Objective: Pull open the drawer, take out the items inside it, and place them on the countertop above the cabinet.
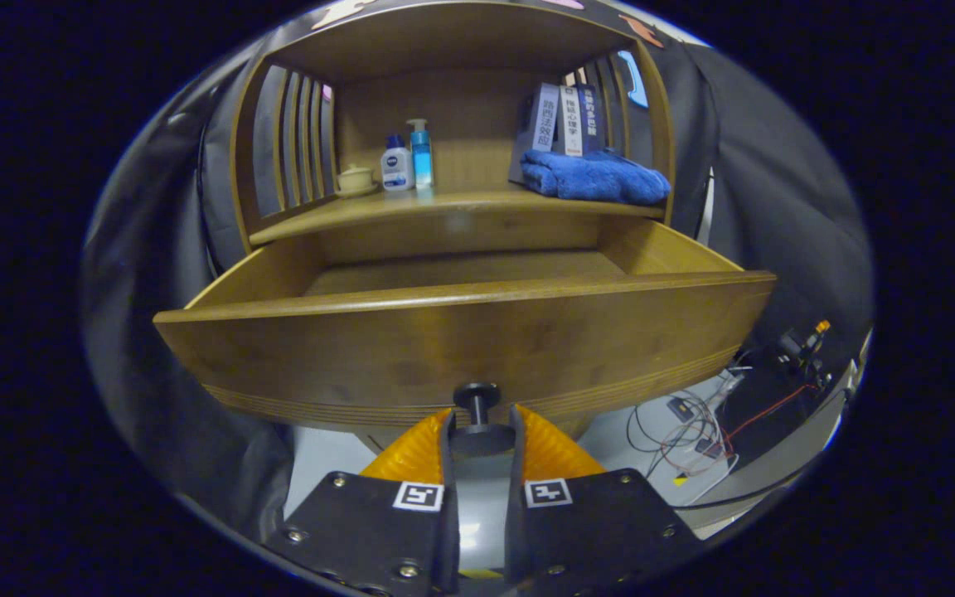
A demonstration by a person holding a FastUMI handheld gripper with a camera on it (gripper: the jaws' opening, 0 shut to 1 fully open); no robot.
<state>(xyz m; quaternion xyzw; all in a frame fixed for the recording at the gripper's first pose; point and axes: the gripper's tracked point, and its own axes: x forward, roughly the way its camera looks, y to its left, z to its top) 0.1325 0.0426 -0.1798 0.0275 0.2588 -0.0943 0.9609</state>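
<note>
The wooden drawer stands pulled well out of the cabinet, its front panel facing me. Its black knob sticks out low on that panel, and my gripper is shut on the knob, one orange finger on each side of it. Past the front panel I see the bare rear part of the drawer floor; the front part is hidden by the panel, so what lies in it is hidden. The countertop runs just above and behind the drawer.
On the countertop stand a small cream cup, a white bottle and a blue pump bottle at the left, and a folded blue towel with books behind at the right. Cables lie on the floor to the right.
</note>
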